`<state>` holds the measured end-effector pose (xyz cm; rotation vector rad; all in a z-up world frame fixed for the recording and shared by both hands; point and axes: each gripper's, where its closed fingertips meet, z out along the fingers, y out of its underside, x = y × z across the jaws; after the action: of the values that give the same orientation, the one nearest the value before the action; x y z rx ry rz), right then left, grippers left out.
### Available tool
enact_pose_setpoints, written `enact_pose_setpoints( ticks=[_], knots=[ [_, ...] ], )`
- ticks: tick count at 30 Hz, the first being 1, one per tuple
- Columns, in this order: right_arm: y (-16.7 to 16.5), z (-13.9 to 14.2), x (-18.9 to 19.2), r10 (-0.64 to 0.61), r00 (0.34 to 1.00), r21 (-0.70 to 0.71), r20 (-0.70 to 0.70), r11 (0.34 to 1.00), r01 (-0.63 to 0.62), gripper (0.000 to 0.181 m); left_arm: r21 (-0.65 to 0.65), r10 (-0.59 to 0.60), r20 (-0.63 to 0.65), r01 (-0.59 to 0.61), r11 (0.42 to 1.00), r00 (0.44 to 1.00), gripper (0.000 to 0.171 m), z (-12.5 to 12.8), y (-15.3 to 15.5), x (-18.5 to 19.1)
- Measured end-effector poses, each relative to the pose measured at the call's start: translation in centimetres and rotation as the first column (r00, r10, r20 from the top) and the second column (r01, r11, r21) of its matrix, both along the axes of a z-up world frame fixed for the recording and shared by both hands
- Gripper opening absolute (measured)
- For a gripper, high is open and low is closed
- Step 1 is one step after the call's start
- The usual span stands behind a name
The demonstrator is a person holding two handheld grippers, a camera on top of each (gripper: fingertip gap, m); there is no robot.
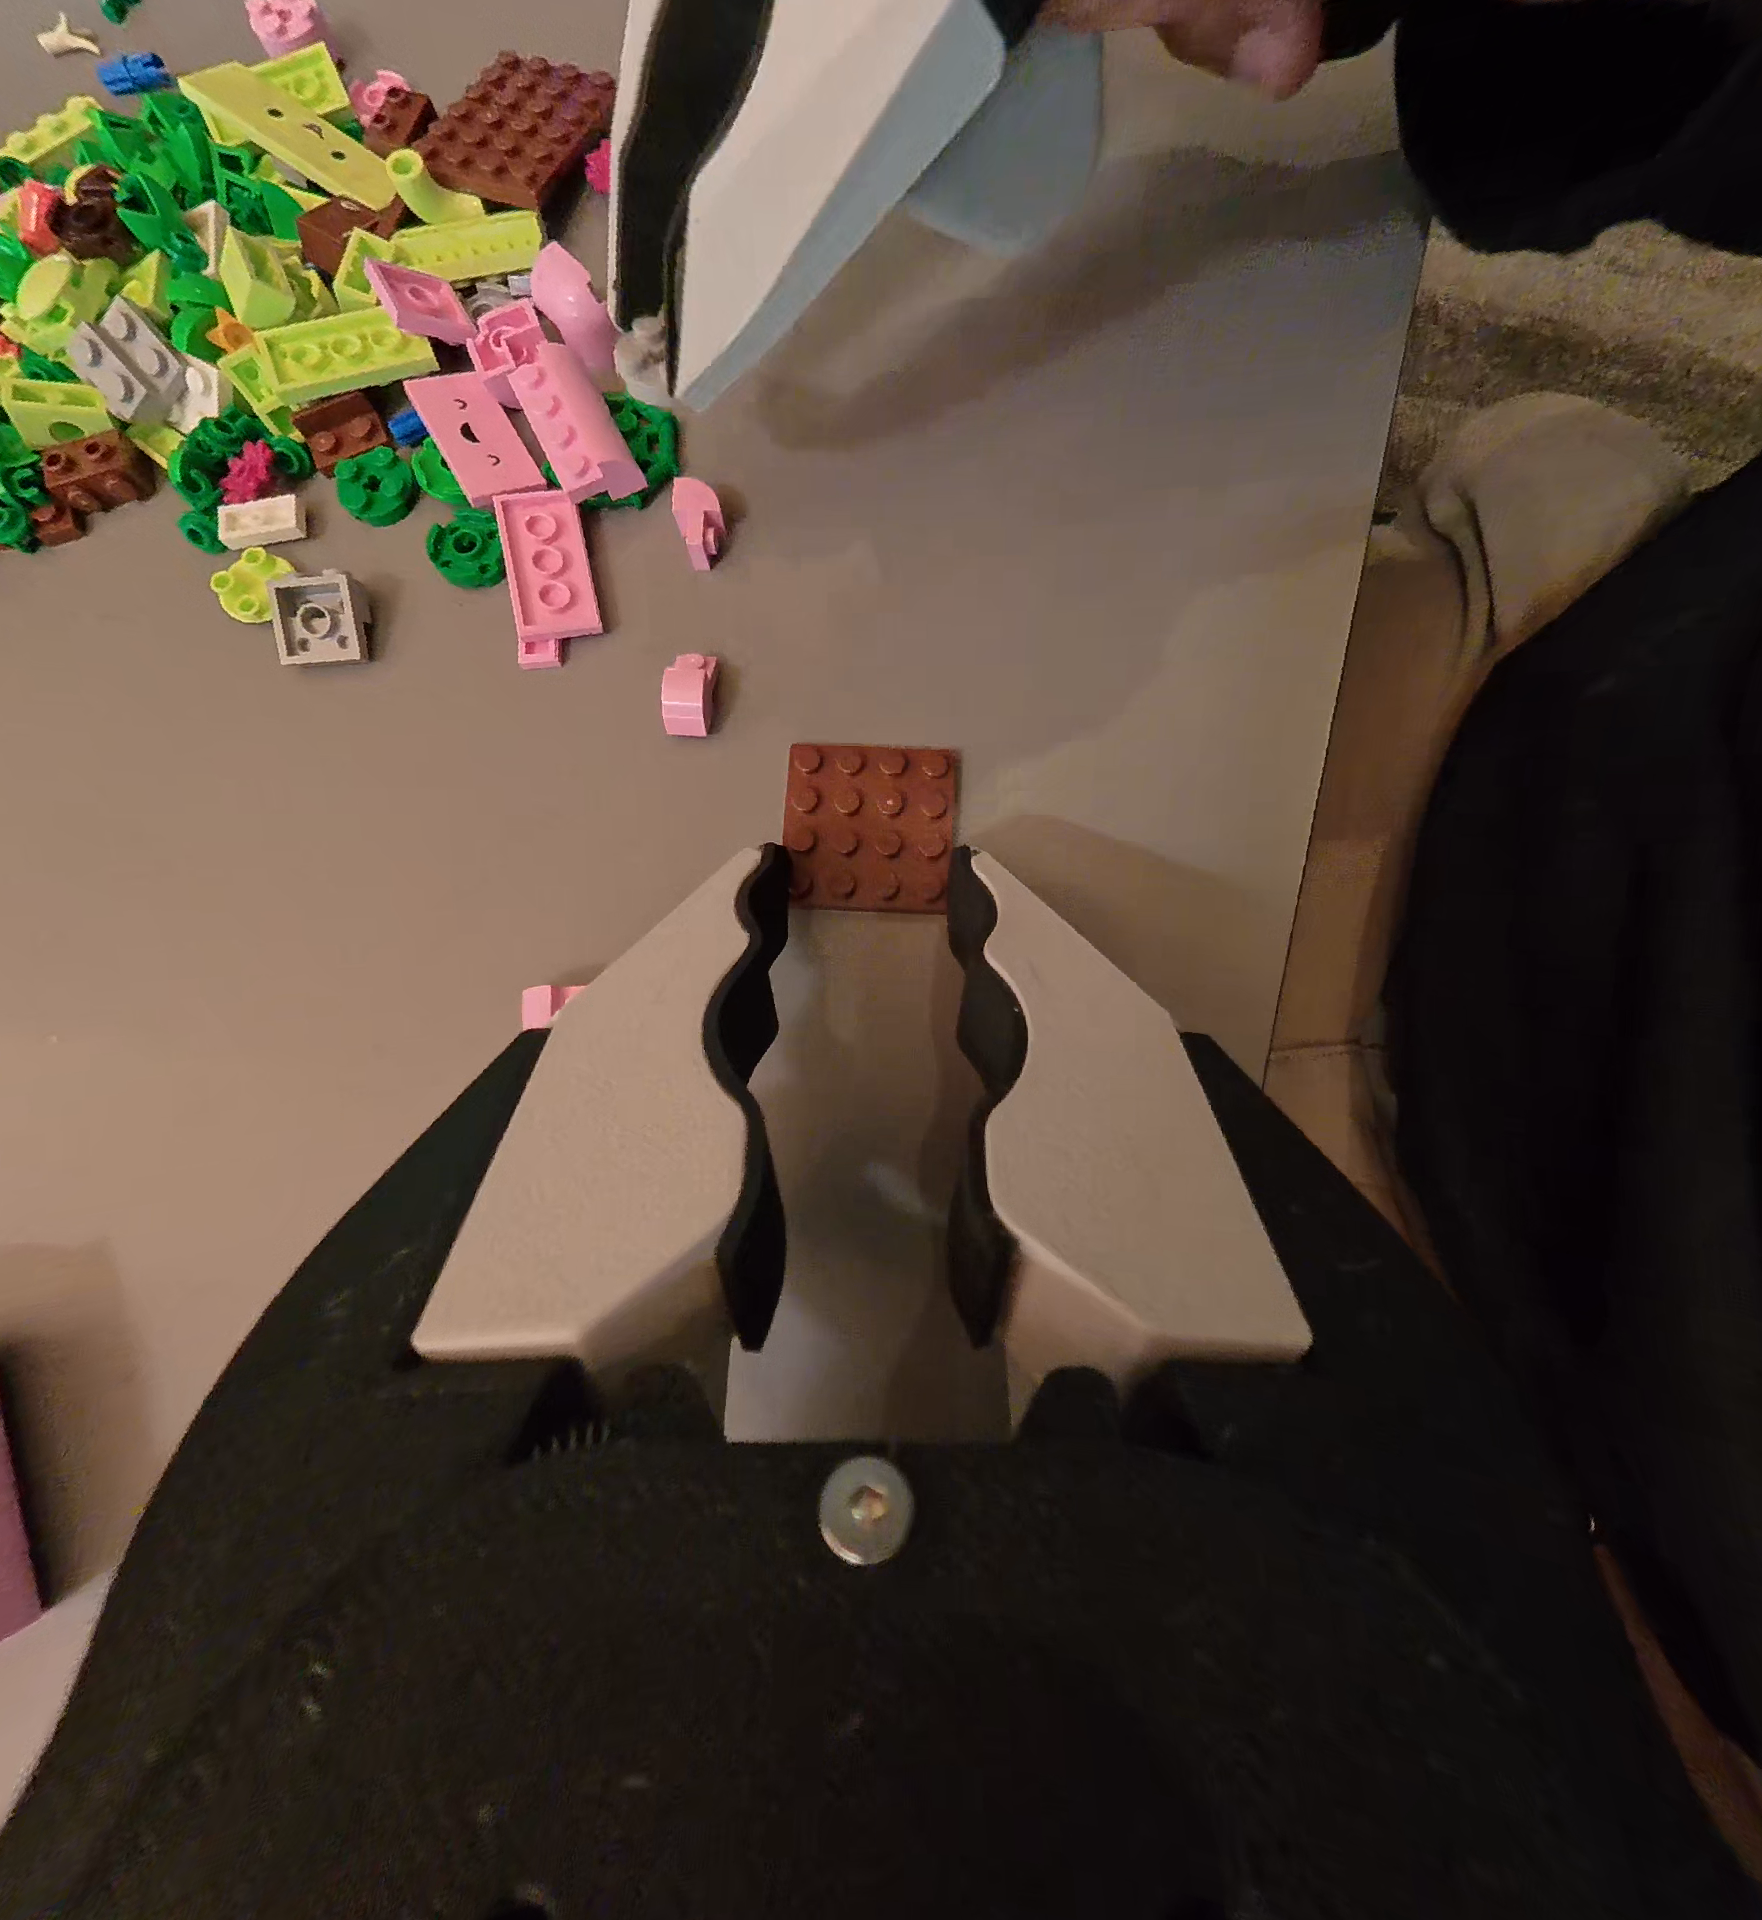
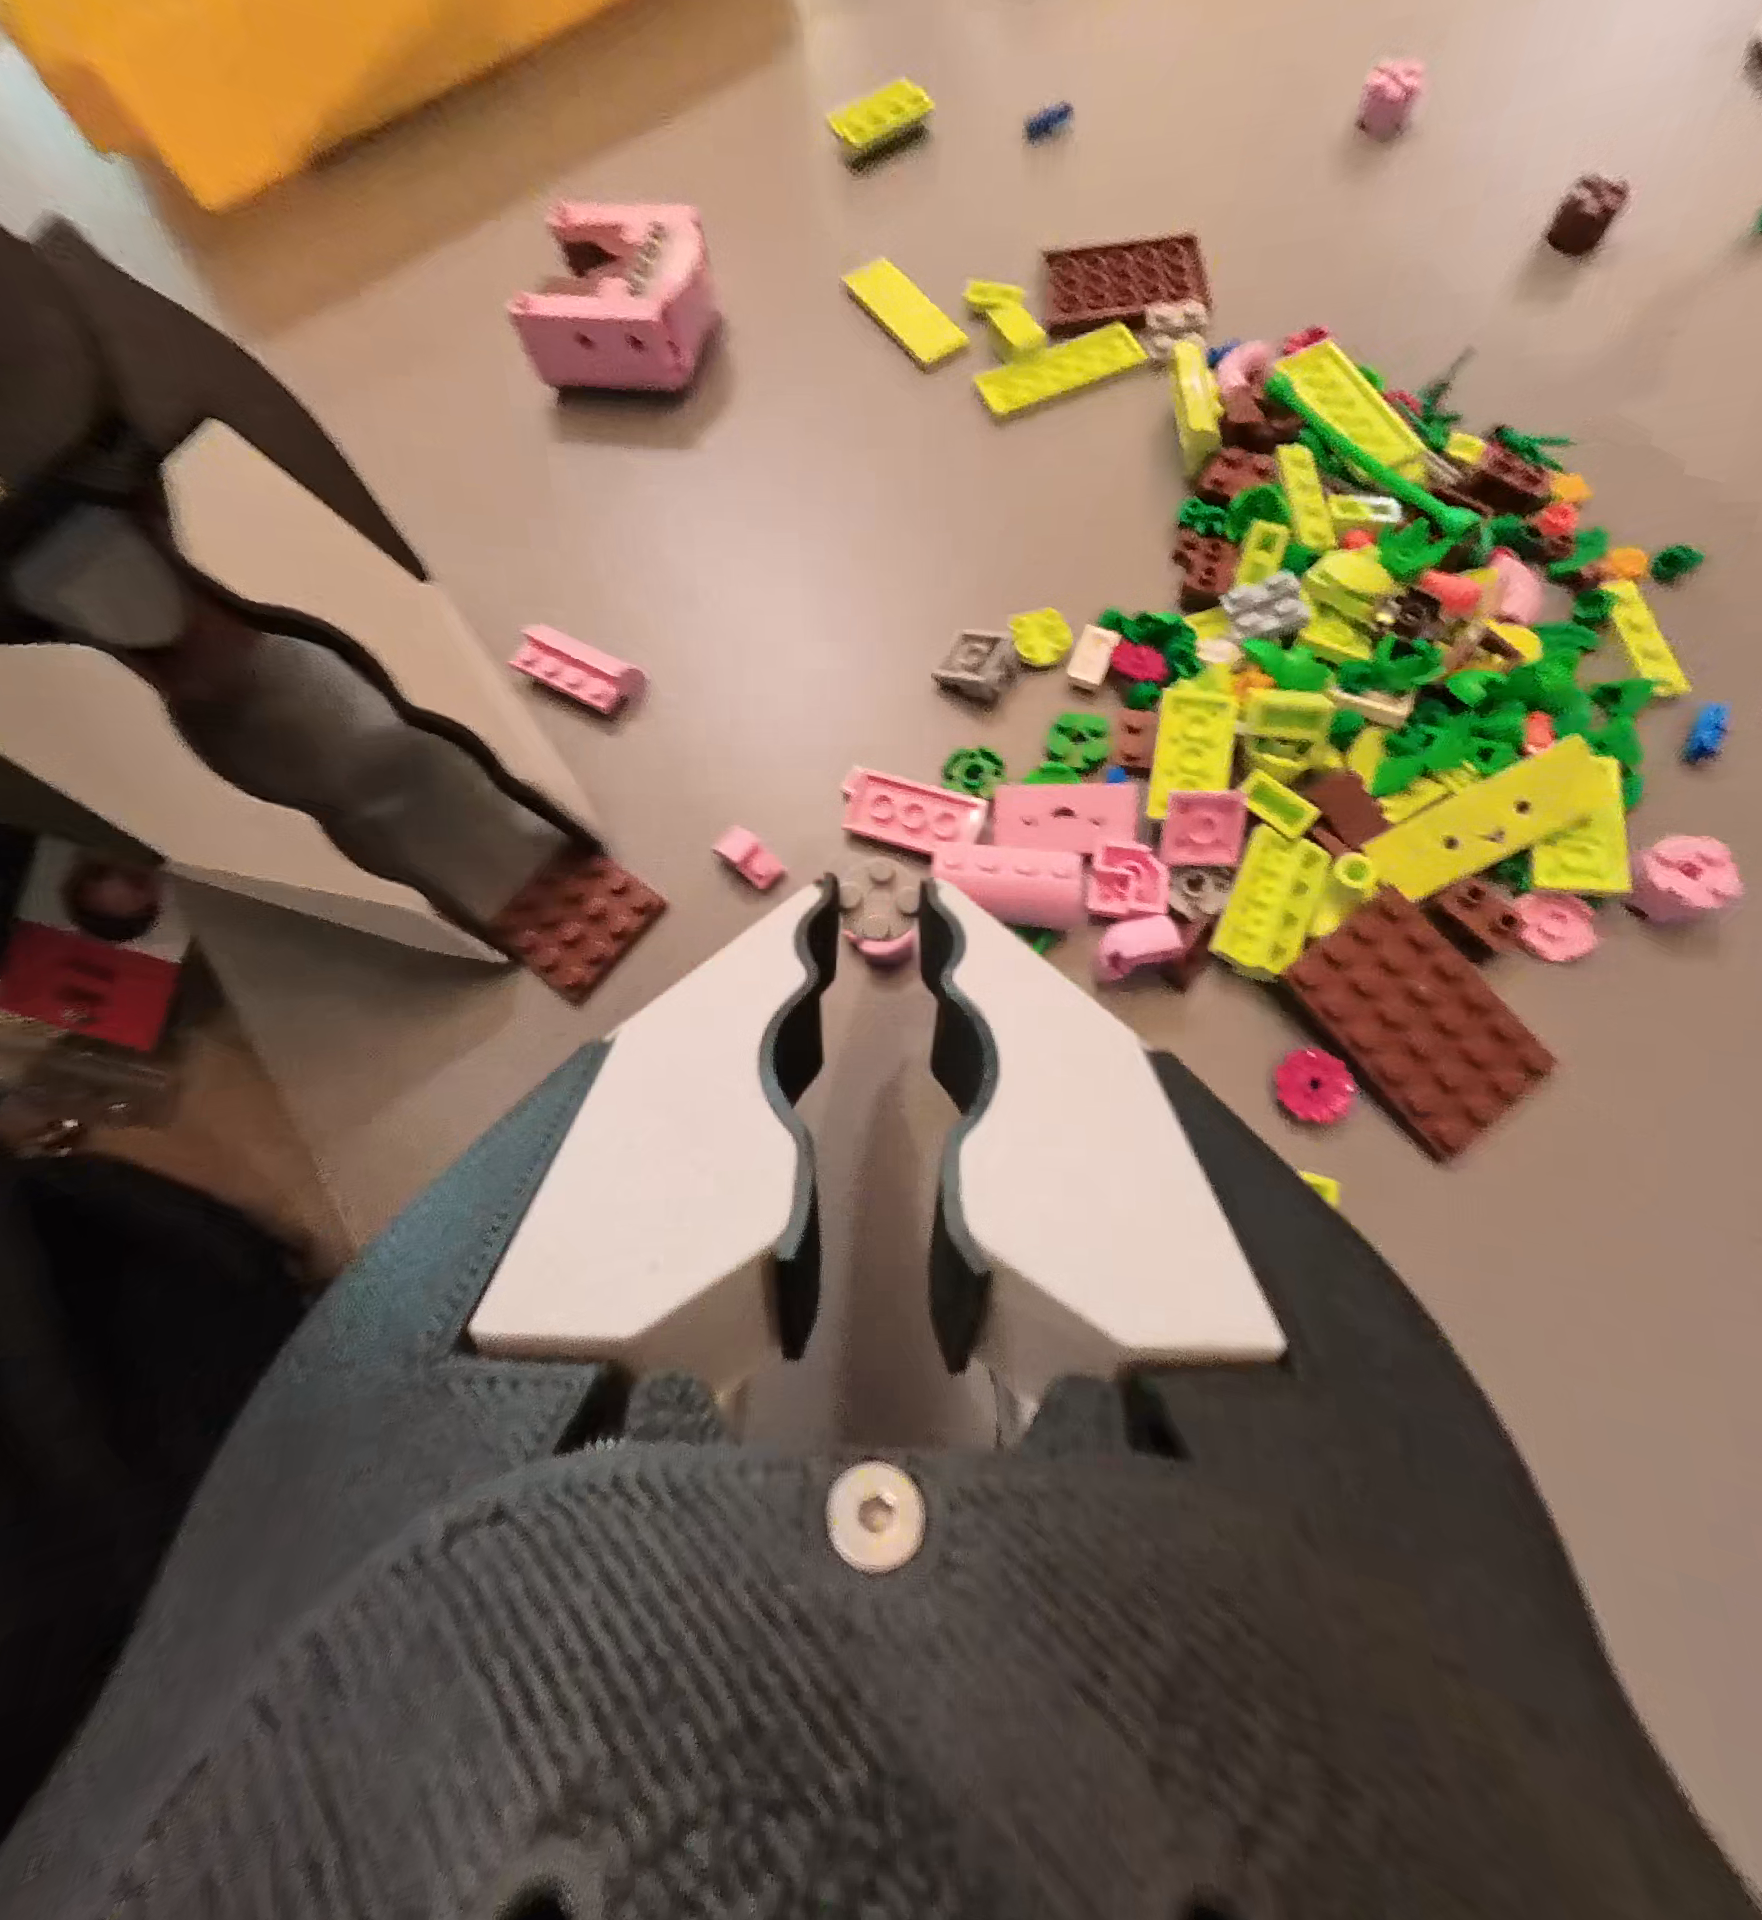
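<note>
Left claw (image 1: 869,868): gripping a square brown studded plate (image 1: 875,821) by its two opposite edges, the plate lying flat on the grey table (image 1: 285,935) near the table's edge. The fingers are sitting at a middling width, closed onto the plate's sides. The same claw (image 2: 534,894) is showing at the left of the right wrist view, tips on the plate (image 2: 586,920).

Right claw (image 2: 879,902): pinching a small grey round studded piece (image 2: 879,896) between its fingertips, fingers drawn narrow. A small pink piece (image 2: 882,948) is lying just under the grey one; whether the two are touching cannot be told. In the left wrist view this claw (image 1: 653,338) is pointing down at the near edge of the pile, the grey piece (image 1: 645,348) showing at its tips.

Surroundings:
- A loose pile of bricks (image 2: 1376,675) in lime, green, pink and brown is spreading across the table just beside the right claw.
- A large brown plate (image 2: 1417,1023) is lying at the pile's near edge.
- A pink flower piece (image 2: 1315,1084) is sitting beside that plate.
- A partly built pink block assembly (image 2: 617,301) is standing well apart from the pile.
- A yellow object (image 2: 264,73), blurred, is lying at the far side of the table.
</note>
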<state>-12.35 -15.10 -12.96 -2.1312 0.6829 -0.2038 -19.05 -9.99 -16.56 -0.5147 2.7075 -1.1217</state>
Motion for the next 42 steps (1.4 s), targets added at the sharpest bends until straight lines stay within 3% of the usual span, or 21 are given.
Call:
enact_pose_setpoints(
  ticks=[6, 15, 24, 25, 31, 35, 38, 40, 42],
  knots=[
    [-1.5, -0.8, 0.4, -0.029, 0.997, -0.072, 0.071, 0.997, 0.034, 0.013, -0.003, -0.002, -0.004, 0.002, 1.000, 1.000, 0.033, 0.0, 0.0, 0.0],
    [-4.0, 0.2, 0.7, -0.092, 0.987, -0.032, 0.128, 0.995, 0.097, 0.026, -0.009, -0.024, -0.005, 0.024, 1.000, 1.000, 0.032, 0.1, -0.2, -0.3],
    [-5.3, 1.6, 0.3, -0.104, 0.969, 0.020, 0.223, 0.995, 0.102, 0.023, 0.013, -0.061, 0.025, 0.060, 0.998, 0.998, 0.032, 0.1, -3.5, 0.4],
    [-5.1, 1.5, -0.1, -0.087, 0.972, 0.022, 0.220, 0.996, 0.084, 0.025, 0.015, -0.050, 0.026, 0.049, 0.999, 0.998, 0.040, 0.1, -3.5, 0.5],
    [-0.9, 1.3, -5.2, 0.148, 0.980, 0.162, 0.134, 0.972, -0.169, 0.040, -0.183, 0.033, 0.031, -0.026, 0.983, 0.999, 0.049, 3.8, -1.2, 1.1],
    [1.1, -0.8, -6.3, 0.246, 0.959, 0.008, 0.138, 0.968, -0.249, 0.043, -0.222, 0.149, 0.041, -0.136, 0.965, 0.988, 0.052, 5.3, 2.8, 2.6],
    [1.6, -2.9, -6.4, 0.302, 0.944, -0.141, 0.133, 0.949, -0.283, 0.038, -0.185, 0.226, 0.049, -0.214, 0.959, 0.973, 0.052, 4.6, 5.4, 3.4],
    [1.9, -2.7, -5.8, 0.307, 0.936, -0.155, 0.172, 0.947, -0.282, 0.030, -0.171, 0.242, 0.034, -0.233, 0.957, 0.970, 0.051, 3.7, 6.2, 3.5],
    [1.5, -2.8, -4.0, 0.249, 0.943, -0.193, 0.221, 0.959, -0.208, 0.022, -0.146, 0.249, 0.008, -0.245, 0.958, 0.968, 0.050, 2.7, 6.5, 3.6]
  ],
)
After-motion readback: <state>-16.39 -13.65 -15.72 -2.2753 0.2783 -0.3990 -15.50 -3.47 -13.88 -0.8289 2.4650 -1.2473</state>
